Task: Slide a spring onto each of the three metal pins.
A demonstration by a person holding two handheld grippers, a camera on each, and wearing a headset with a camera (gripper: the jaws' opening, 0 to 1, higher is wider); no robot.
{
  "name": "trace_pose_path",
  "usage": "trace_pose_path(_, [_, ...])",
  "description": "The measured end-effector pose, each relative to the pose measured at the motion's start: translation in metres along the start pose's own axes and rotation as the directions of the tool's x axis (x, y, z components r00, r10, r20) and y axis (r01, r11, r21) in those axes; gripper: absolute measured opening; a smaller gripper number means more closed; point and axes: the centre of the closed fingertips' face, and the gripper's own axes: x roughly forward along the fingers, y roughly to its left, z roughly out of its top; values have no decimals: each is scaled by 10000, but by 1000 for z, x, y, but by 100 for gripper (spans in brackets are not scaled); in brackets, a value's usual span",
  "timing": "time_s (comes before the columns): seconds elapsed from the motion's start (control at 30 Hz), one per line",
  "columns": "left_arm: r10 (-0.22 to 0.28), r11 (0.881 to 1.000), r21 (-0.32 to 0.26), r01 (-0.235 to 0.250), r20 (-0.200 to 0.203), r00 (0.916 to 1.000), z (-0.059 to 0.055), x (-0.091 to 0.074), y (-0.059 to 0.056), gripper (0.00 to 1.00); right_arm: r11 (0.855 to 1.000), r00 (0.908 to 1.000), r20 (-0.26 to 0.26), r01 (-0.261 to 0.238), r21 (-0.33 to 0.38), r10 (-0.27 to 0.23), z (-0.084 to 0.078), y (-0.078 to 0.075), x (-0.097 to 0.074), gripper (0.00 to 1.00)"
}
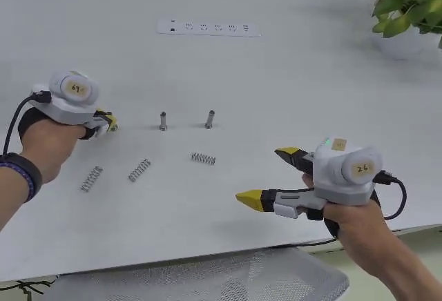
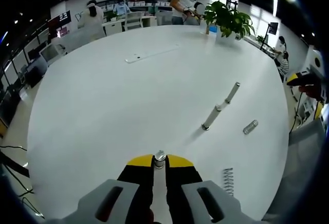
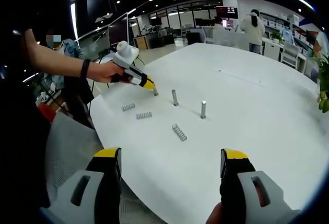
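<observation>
Metal pin (image 2: 160, 155) clamped in left tool (image 2: 160, 159), right tool (image 3: 172, 154) spread apart, three springs (image 1: 203, 158) on table (image 1: 290, 73)

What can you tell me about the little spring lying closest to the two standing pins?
The spring is a small coil of bare grey metal wire, lying on its side on the white table, just nearer the person than the two upright pins. Nothing but the table touches it.

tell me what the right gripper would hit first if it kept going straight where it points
Probably the nearest spring, almost centred between the open jaws of the right gripper, ahead of the standing pins. Height is unclear, so it might pass over.
</observation>
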Motion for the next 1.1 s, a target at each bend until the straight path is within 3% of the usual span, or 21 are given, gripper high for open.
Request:
trace_pose_path(0.23, [-208, 9992, -335, 204, -126, 9997, -5, 0, -2, 10, 10000, 10000, 19, -18, 7, 18, 0, 0, 0, 78])
trace_pose_path(0.67, [-268, 9988, -421, 255, -302, 9992, -18, -13, 1, 20, 10000, 10000, 39, -16, 34, 16, -2, 0, 0, 78])
trace_pose_path(1.1, [-226, 9983, -527, 229, 62, 9997, -19, -35, 4, 30, 10000, 9999, 52, -91, 1, 91, -1, 2, 3, 78])
